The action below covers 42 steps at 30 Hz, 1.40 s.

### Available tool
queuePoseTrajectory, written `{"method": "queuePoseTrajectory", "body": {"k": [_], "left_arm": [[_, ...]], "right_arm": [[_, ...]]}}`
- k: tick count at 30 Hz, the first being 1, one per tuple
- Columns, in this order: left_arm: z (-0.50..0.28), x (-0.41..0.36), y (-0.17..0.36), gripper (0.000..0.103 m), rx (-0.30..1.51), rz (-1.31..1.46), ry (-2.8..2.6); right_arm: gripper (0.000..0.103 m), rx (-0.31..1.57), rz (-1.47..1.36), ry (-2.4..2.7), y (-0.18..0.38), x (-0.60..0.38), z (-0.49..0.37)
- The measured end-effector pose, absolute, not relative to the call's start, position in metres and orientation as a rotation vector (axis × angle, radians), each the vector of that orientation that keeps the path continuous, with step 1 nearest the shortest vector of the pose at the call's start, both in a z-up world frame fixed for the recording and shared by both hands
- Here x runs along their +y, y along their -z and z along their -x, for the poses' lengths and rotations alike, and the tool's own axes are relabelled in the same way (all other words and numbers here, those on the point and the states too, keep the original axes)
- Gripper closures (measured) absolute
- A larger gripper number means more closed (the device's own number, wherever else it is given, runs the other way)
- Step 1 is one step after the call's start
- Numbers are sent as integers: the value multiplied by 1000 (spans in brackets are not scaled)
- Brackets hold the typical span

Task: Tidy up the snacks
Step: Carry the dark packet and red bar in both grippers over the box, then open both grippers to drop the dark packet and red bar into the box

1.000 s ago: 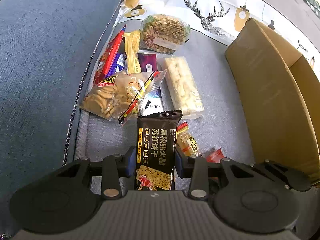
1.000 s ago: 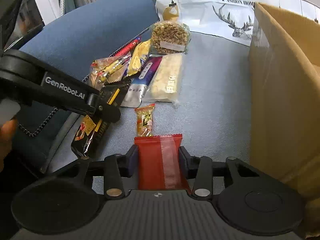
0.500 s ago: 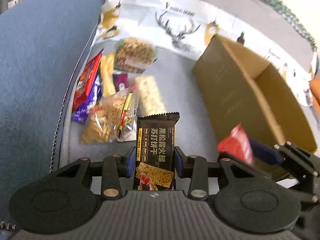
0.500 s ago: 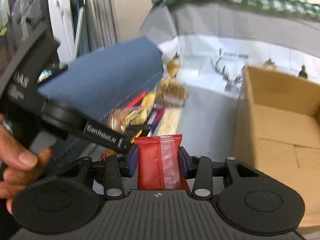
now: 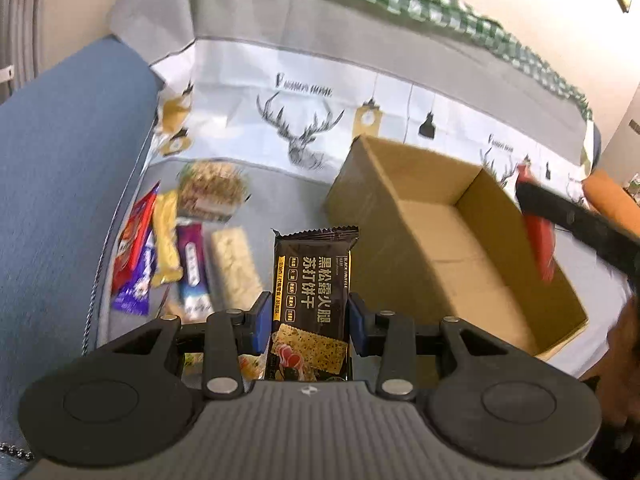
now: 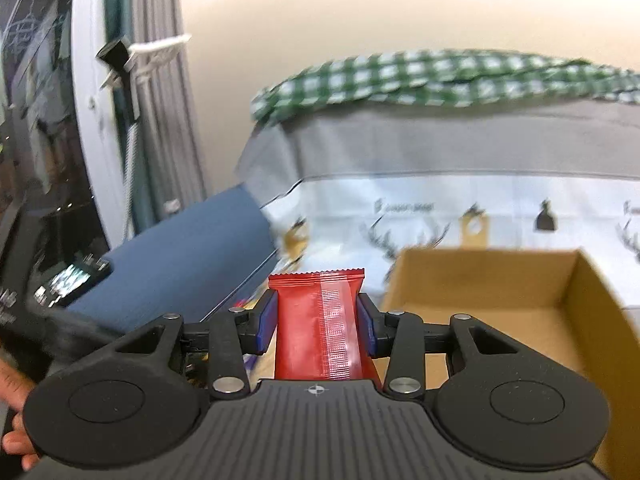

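Note:
My left gripper (image 5: 307, 322) is shut on a black cracker packet (image 5: 312, 300) and holds it in the air, left of the open cardboard box (image 5: 460, 248). My right gripper (image 6: 317, 320) is shut on a red snack packet (image 6: 322, 324), raised beside the box (image 6: 500, 304). In the left wrist view the right gripper's red packet (image 5: 540, 244) hangs over the box's right side. Several loose snacks (image 5: 188, 248) lie on the grey sofa seat left of the box.
A blue cushion (image 5: 60, 200) borders the snacks on the left. The sofa back carries a deer-print cover (image 5: 300, 128) and a green checked cloth (image 6: 440, 76). A window and curtain (image 6: 120, 120) stand at the far left.
Both grippers have risen with their packets. The right gripper has swung over the box's right side. The views now show the box's inside and the sofa back.

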<state>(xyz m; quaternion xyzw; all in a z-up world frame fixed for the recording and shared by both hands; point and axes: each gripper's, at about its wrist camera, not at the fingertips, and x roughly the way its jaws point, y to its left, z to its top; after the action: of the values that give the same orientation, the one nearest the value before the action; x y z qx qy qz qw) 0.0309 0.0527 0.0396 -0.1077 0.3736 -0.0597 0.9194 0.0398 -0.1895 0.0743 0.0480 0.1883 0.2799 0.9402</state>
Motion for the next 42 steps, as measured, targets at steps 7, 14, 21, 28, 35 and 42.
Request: {"method": "queuePoseTrajectory", "body": {"k": [7,14,21,28,35,42], "left_arm": [[-31,29,-52,60,714,185,143],[-33,5,-58,60,621,170,162],[-50,-36,-69,60,513,176,227],[-96,-83,-91,60,437,198,270],[-110,-110,-59,60,500,103,294],[-120,-104,-54,60,513,174,304]], "right_arm": [[60,321,-90,-457,-86,-256,-80],[60,362,-123,-346,-57,-297,-90],[60,356,-81,-306,-53,-318,-85],[60,368,-50,-241,-51,-333,-87],[60,385,-1,-216,-46,-332,-88],[59,391,6,-204,-45,-331,-94]]}}
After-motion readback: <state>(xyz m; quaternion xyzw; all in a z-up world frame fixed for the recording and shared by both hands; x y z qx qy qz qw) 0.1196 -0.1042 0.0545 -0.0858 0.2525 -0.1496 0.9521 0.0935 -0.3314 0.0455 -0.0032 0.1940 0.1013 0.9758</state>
